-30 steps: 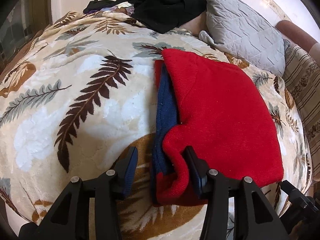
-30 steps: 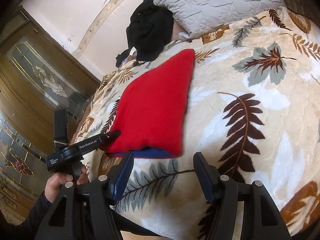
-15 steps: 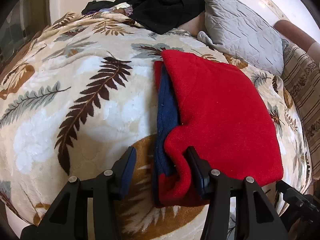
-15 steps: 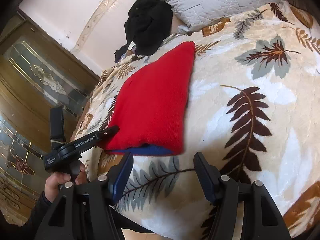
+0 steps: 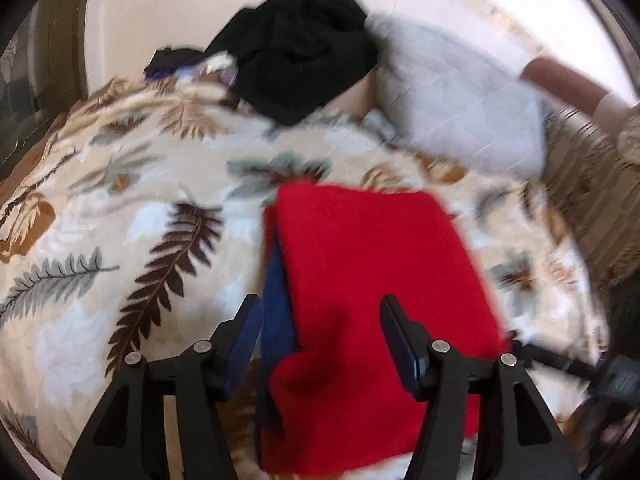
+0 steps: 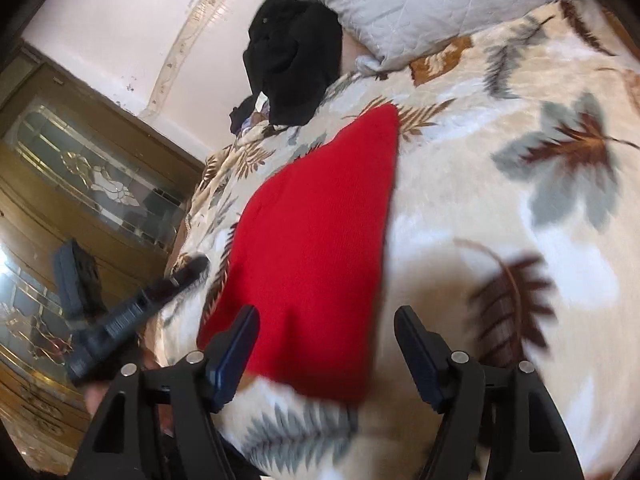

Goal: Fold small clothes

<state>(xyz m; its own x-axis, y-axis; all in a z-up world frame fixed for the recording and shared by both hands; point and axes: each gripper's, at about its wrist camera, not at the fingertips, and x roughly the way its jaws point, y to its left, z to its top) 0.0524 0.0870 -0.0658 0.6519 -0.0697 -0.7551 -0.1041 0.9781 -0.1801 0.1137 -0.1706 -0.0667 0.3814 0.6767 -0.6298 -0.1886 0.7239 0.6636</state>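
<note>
Folded red garment [image 5: 372, 280] lies mid-bed on the leaf blanket [image 5: 120, 240], near its front edge. Left gripper [image 5: 320, 340] and right gripper [image 6: 326, 354] jaws are opening, gripping nothing. Advised: withdraw cleanly without snagging the fold.

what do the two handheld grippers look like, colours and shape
Both match: the left gripper and the right gripper have matte black angular frames with triangular cut-outs and round silver bolt heads at the joints. Each finger ends in a flat dark blue pad. Seen from the right wrist camera, the left gripper's body is a black bar with small white lettering, too blurred to read.
</note>
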